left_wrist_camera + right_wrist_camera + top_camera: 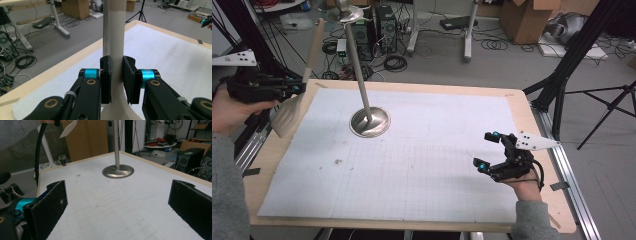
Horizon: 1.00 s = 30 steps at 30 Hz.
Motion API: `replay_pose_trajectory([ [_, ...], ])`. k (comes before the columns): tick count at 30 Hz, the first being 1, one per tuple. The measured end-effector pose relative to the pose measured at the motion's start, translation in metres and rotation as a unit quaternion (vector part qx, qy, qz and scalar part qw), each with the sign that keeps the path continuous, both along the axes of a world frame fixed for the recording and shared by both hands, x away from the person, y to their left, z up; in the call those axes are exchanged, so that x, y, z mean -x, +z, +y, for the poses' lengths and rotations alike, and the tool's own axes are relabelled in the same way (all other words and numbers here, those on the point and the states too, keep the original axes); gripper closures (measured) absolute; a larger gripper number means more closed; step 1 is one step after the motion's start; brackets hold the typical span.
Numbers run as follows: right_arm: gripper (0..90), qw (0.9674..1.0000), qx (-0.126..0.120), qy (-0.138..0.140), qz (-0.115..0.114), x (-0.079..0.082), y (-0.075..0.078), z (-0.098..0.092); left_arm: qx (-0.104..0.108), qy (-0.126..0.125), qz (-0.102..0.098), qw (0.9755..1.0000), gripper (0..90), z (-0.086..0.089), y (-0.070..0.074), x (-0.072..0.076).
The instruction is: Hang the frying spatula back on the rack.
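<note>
A beige spatula (288, 116) hangs over the table's left edge, blade down and handle slanting up. My left gripper (300, 89) is shut on its handle just above the blade. In the left gripper view both pads press the handle (117, 37) between them, with my left gripper (117, 62) pointing across the mat. A metal stand (369, 121) with a round base and a tall pole rises from the mat's far-left middle; its pole (106, 30) shows just behind the handle. My right gripper (487, 150) rests open near the table's right edge. Its jaws stand wide apart, my right gripper (120, 207) facing the stand's base (118, 171).
A white gridded mat (422, 165) covers the wooden table (532, 115). Black tripod legs (572, 65) stand off the right edge. Cables, computer cases and cardboard boxes (524, 17) lie on the floor beyond the far edge.
</note>
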State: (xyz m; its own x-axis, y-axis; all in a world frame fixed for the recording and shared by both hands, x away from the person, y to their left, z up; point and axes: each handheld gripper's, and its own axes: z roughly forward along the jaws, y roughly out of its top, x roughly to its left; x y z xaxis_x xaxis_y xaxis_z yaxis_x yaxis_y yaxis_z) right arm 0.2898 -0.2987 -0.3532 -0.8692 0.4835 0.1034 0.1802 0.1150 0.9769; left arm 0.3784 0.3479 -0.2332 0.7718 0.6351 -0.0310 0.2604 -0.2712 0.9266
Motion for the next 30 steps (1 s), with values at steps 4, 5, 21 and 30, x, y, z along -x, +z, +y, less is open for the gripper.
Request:
replay_pose_trajectory([
  [4,1.2,1.0,0.0,0.001,0.001,0.0,0.0,0.001,-0.003,0.004,0.0,1.0,77.2,-0.003,-0.003,-0.002],
  [5,1.2,1.0,0.0,0.001,0.0,0.0,0.0,0.001,-0.006,0.005,-0.001,1.0,77.2,-0.004,-0.004,-0.003],
  [21,1.2,1.0,0.003,0.001,0.0,0.001,0.0,0.001,-0.015,0.014,0.004,0.9998,77.1,-0.023,-0.011,-0.01],
  [30,1.2,1.0,0.001,0.0,0.0,0.001,0.0,0.001,-0.023,0.028,-0.002,0.9993,77.0,-0.029,-0.013,-0.014],
])
